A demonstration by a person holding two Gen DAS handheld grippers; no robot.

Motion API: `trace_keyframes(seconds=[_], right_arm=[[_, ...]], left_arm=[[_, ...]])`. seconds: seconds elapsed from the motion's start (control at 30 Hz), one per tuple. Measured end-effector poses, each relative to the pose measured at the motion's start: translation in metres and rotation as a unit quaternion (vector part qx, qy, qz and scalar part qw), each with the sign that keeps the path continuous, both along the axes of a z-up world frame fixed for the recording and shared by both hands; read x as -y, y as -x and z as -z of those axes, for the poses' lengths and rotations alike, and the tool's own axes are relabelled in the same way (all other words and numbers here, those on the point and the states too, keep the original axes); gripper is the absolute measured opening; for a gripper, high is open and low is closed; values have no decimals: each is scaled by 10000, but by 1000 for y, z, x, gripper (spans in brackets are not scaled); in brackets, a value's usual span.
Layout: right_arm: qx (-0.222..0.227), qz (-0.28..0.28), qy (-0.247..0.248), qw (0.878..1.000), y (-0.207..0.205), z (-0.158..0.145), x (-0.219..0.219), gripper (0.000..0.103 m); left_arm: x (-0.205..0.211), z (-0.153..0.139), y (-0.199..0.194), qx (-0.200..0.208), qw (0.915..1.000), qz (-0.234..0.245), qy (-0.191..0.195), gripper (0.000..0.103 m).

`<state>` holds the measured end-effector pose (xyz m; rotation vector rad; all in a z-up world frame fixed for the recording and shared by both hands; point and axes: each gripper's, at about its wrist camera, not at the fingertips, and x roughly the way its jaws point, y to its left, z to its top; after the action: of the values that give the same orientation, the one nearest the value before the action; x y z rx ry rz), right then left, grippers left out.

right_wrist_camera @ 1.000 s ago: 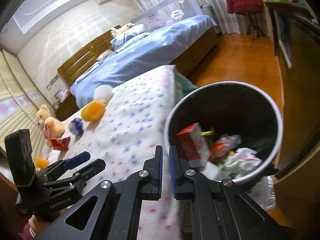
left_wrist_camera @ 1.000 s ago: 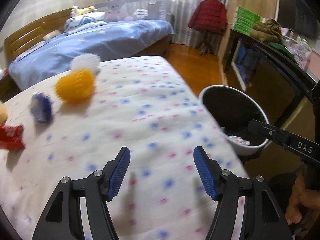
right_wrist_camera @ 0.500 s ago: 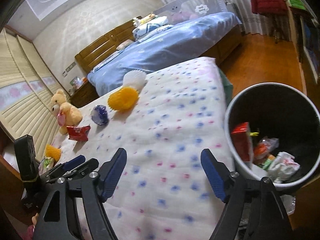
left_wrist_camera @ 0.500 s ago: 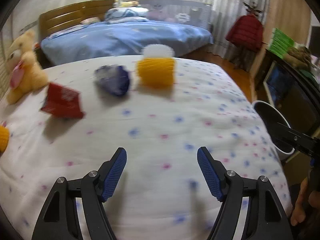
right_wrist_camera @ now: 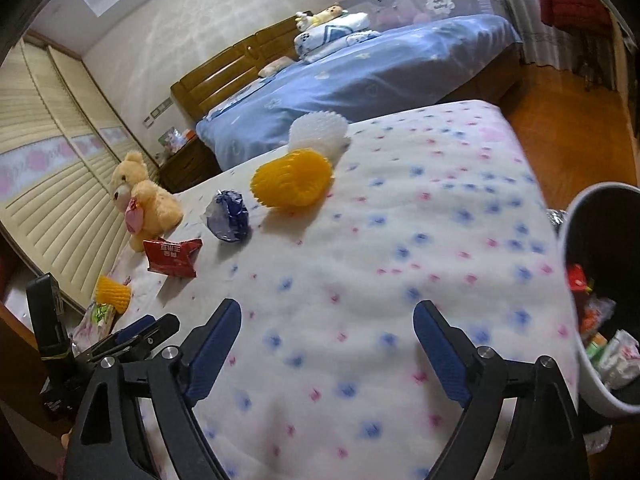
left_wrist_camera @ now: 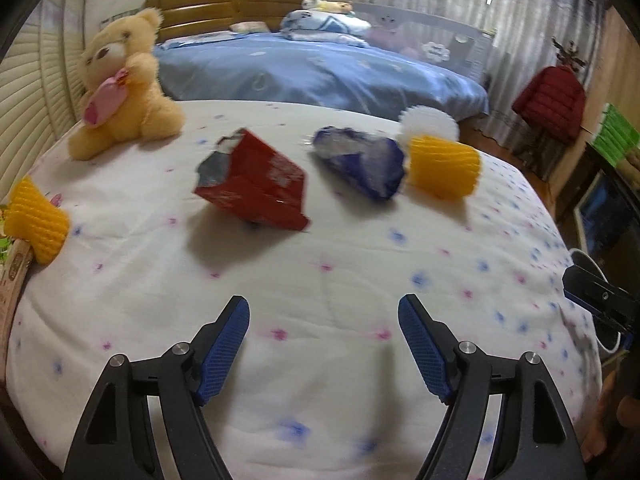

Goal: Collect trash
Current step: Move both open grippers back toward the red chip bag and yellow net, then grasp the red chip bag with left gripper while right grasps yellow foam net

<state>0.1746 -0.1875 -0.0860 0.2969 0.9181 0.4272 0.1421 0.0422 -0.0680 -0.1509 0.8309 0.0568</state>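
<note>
Room: bedroom; bed with dotted white quilt (left_wrist_camera: 320, 360) in front, blue-covered bed (left_wrist_camera: 320, 68) behind.
Left tool (left_wrist_camera: 323, 346): empty, has just been opening, above the quilt.
Right tool (right_wrist_camera: 327, 350): empty, spread wide, has just been opening.
Trash: red wrapper (left_wrist_camera: 256, 192), blue wrapper (left_wrist_camera: 360, 166), yellow foam net (left_wrist_camera: 442, 170) lying on the quilt.
Trash bin (right_wrist_camera: 600, 392): at the bed's right edge, holding wrappers.
Teddy bear (left_wrist_camera: 120, 84): far left.

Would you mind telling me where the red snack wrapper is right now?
In the left wrist view, the red snack wrapper lies on the spotted quilt, between the teddy bear and the blue wrapper.
</note>
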Motion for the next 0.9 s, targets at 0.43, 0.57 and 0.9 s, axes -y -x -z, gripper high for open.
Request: trace_keyframes(seconds=[0.43,0.57,0.9], right_arm=[[-73,-304,166,9994,-54,13,-43,90],[-43,-407,136,9991,-70,16,-53,90],[-189,-309,-109,9993,-116,26,-64,90]], left_arm=[[-38,10,-48,-94,9982,-500,308,77],[-45,13,-62,-98,9976,-577,372,77],[-60,21,-87,-47,9948,-778,663,77]])
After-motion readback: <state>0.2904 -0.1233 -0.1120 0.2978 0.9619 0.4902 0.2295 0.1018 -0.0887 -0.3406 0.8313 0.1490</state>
